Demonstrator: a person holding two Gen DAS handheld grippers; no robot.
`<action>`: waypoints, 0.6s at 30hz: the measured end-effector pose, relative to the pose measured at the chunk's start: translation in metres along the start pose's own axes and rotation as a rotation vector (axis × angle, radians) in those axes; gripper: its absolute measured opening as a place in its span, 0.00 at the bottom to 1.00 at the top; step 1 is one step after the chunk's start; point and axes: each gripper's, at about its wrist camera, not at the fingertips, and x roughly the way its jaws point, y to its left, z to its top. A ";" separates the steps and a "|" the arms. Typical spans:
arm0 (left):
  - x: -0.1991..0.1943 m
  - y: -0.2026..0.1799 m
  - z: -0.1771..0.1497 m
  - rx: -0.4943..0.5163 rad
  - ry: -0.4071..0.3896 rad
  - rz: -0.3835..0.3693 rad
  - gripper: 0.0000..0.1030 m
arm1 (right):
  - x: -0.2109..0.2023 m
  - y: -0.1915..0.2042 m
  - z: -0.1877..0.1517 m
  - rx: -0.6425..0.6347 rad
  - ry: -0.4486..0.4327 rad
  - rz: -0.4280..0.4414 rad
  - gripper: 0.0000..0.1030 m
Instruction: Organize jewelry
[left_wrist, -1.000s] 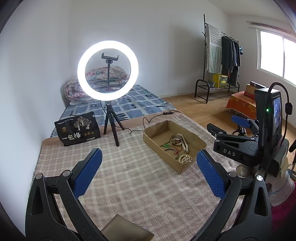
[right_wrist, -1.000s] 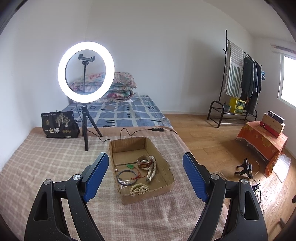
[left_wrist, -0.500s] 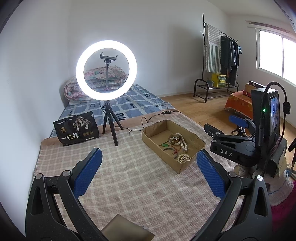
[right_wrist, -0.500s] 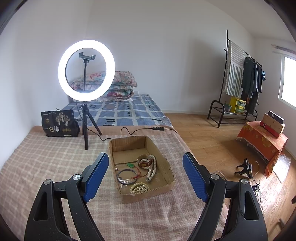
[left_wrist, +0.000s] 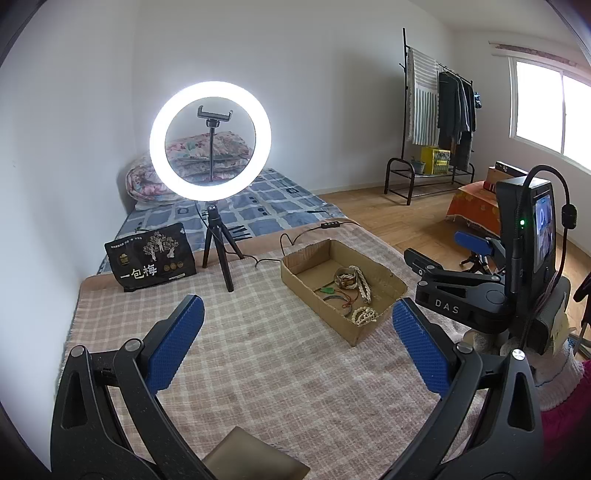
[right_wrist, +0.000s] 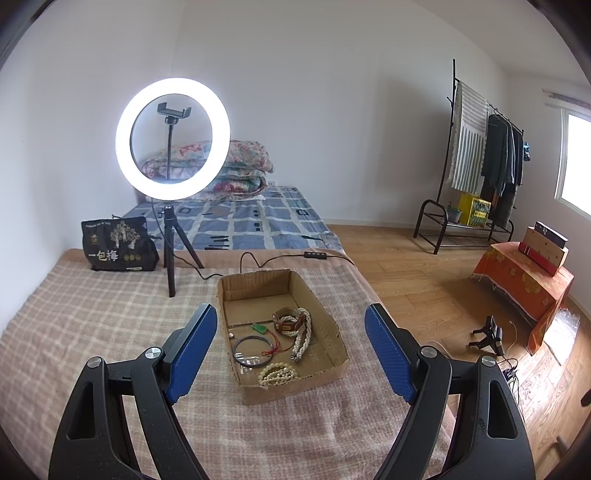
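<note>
Both grippers open, held low in frame

The left gripper (left_wrist: 295, 347) fills the bottom of its own view, blue pads spread wide with nothing between them. The right gripper (right_wrist: 291, 354) sits likewise, jaws wide and empty; its body also shows at the right edge of the left view.

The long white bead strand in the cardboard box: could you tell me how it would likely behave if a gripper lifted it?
The bead strand lies doubled in loose curves, so it will probably hang limp. Its round beads look smooth and might slip between pads. One end lies against the brown strap, which may drag along.
</note>
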 end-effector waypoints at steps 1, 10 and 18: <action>0.000 0.000 0.000 0.000 -0.001 0.001 1.00 | 0.000 0.000 0.000 -0.001 0.001 0.000 0.80; 0.000 -0.001 0.000 -0.002 0.001 0.000 1.00 | 0.000 0.000 0.000 -0.001 0.001 -0.001 0.80; 0.001 -0.003 -0.001 -0.007 0.004 -0.003 1.00 | -0.001 -0.001 -0.002 -0.003 0.005 0.002 0.80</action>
